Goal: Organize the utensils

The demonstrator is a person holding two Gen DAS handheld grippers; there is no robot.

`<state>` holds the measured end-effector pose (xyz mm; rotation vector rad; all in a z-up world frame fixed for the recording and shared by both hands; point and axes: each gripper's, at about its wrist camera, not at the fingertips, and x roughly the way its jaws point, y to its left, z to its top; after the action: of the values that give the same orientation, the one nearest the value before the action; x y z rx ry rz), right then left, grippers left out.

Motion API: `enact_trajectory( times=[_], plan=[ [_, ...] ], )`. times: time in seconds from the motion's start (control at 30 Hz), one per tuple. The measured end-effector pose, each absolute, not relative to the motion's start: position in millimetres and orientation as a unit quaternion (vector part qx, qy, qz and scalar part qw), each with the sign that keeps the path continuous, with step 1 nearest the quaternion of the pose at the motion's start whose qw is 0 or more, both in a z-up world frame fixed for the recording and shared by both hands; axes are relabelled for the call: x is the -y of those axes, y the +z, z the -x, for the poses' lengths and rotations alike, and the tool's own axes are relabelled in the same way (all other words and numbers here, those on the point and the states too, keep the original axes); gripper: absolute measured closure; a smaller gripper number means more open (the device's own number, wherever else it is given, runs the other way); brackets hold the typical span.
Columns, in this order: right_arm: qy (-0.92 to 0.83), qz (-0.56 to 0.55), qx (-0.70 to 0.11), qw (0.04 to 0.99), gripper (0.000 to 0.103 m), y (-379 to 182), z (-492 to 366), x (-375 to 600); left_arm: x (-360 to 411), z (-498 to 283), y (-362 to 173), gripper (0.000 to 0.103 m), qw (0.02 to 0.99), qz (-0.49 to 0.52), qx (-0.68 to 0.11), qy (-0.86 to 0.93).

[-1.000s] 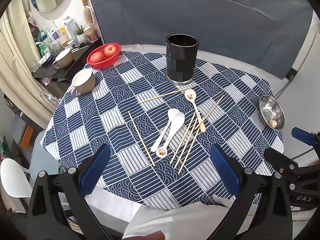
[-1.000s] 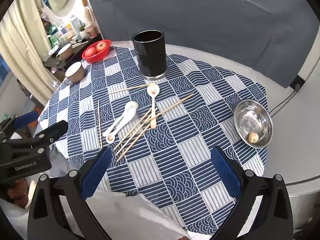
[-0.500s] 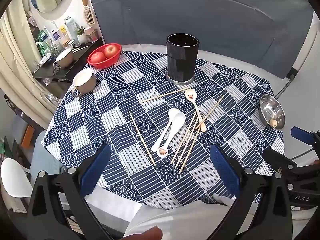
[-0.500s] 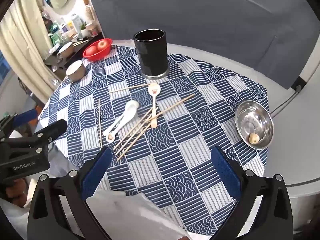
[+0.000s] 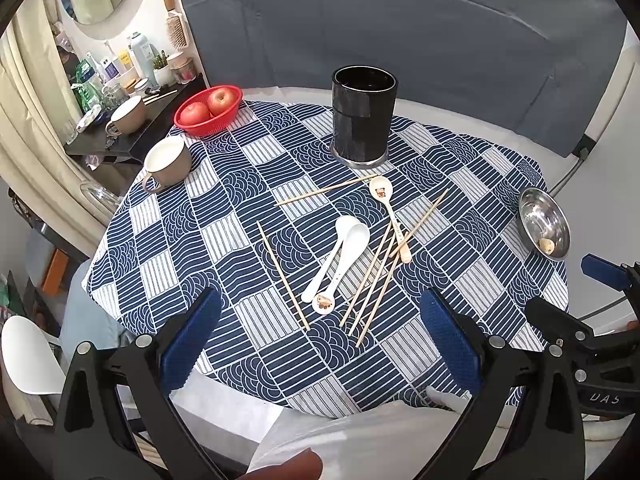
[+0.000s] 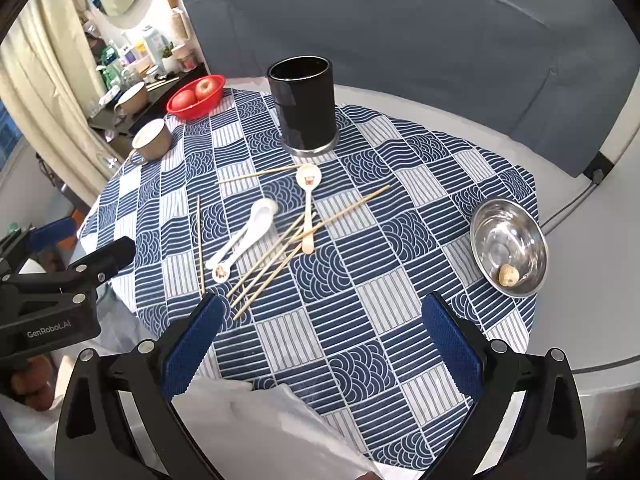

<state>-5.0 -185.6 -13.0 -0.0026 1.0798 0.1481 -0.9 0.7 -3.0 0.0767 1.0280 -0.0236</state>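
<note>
A tall black cylindrical holder [image 5: 363,114] [image 6: 303,103] stands upright at the far side of the blue patterned tablecloth [image 5: 224,236]. In front of it lie several wooden chopsticks [image 5: 374,280] [image 6: 272,262], two white spoons [image 5: 340,258] [image 6: 244,238] side by side, and a small spoon with a wooden handle [image 5: 390,214] [image 6: 308,204]. My left gripper [image 5: 320,344] hovers open above the near table edge, nothing between its fingers. My right gripper [image 6: 320,344] is open too, over the near right part of the cloth, holding nothing.
A red basket of apples [image 5: 208,110] and a beige mug [image 5: 168,162] sit at the far left. A steel bowl [image 6: 508,246] with a small shell-like object rests at the right edge. A cluttered dark shelf [image 5: 132,108] and curtain stand left of the table.
Both grippers have shifted only slightly; the right view has eased forward toward the table. The utensils lie where they were.
</note>
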Motion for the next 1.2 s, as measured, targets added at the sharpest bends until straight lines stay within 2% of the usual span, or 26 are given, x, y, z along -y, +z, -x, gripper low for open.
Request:
enact_trajectory(
  times=[0.7,1.2],
  plan=[
    [0.074,0.001,-0.528,0.846,0.008,-21,2,186,-6,1,-8,0.006,0.862,-0.016,-0.506,-0.011],
    [0.065,-0.001,-0.563,0.824,0.008,-38,-11,187,-38,-15,-16,0.006,0.846,0.027,-0.532,0.027]
  ],
)
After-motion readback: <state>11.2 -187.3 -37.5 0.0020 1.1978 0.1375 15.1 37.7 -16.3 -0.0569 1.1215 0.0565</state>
